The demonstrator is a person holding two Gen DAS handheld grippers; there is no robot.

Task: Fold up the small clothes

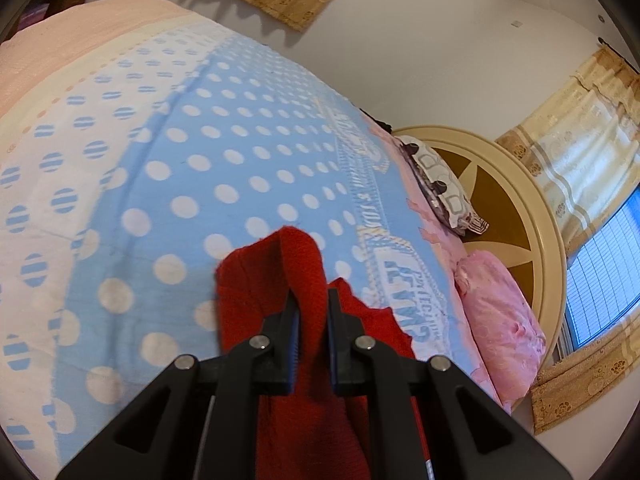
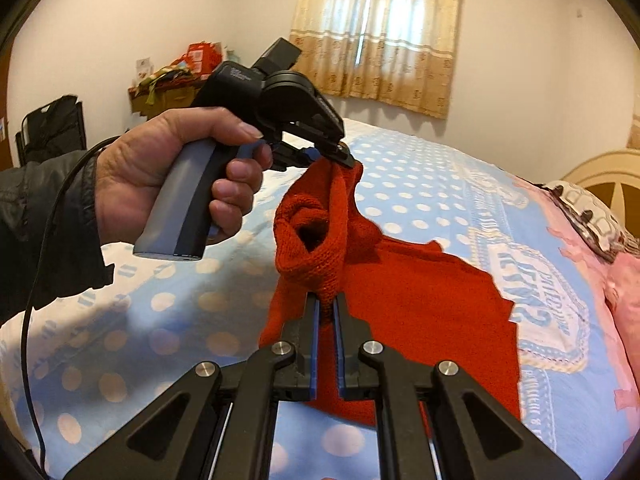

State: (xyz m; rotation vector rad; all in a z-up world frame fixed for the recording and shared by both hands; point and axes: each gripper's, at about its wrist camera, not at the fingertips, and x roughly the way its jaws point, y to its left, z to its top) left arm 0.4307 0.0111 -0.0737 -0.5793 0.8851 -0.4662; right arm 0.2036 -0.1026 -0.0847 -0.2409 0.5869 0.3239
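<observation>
Right wrist view: the right gripper [image 2: 328, 304] jaws are clenched on a fold of the red knit garment [image 2: 420, 300], lifted above the polka-dot bed cover [image 2: 400, 168]. The left gripper [image 2: 340, 156] jaws likewise clamp the garment's upper edge.

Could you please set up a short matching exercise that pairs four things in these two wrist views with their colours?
Things:
1. knitted garment
2. bedspread
3. curtain
4. pillow by the headboard

Colours:
a. pink
b. red
c. beige and gold
d. light blue with white dots

Pairs: 1-b, 2-d, 3-c, 4-a
</observation>
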